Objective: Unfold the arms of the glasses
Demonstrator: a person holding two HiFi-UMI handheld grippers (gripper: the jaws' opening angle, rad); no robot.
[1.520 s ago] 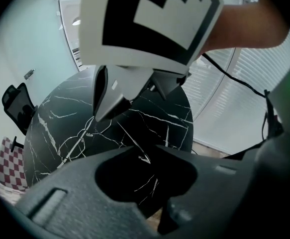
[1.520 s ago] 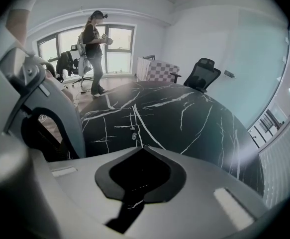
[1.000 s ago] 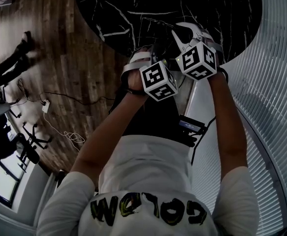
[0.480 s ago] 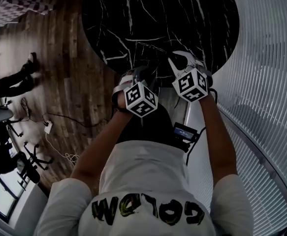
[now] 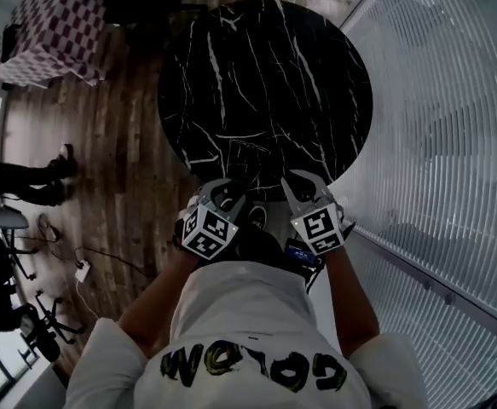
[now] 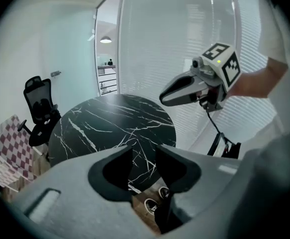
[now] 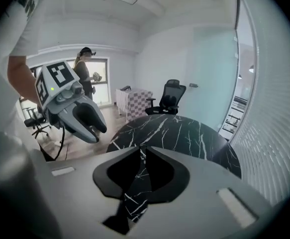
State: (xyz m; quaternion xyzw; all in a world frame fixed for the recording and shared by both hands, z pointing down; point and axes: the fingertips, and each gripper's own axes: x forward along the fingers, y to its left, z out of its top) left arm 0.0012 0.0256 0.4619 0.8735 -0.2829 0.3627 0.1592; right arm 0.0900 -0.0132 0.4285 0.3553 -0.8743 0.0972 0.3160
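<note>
Both claws are held above the near edge of the round black marble worktop (image 5: pixel 265 58), close to the person's chest. Left claw (image 5: pixel 222 187): the jaws have just been opening and stand well apart with nothing between them; the worktop and a pair of shoes (image 6: pixel 154 203) on the wooden floor (image 5: pixel 120 143) show through the gap. Right claw (image 5: pixel 301 183): the jaws are drawn to a thin slit, empty. The glasses (image 5: pixel 246 146) appear only as a faint thin outline lying on the worktop near its near edge, apart from both claws.
</note>
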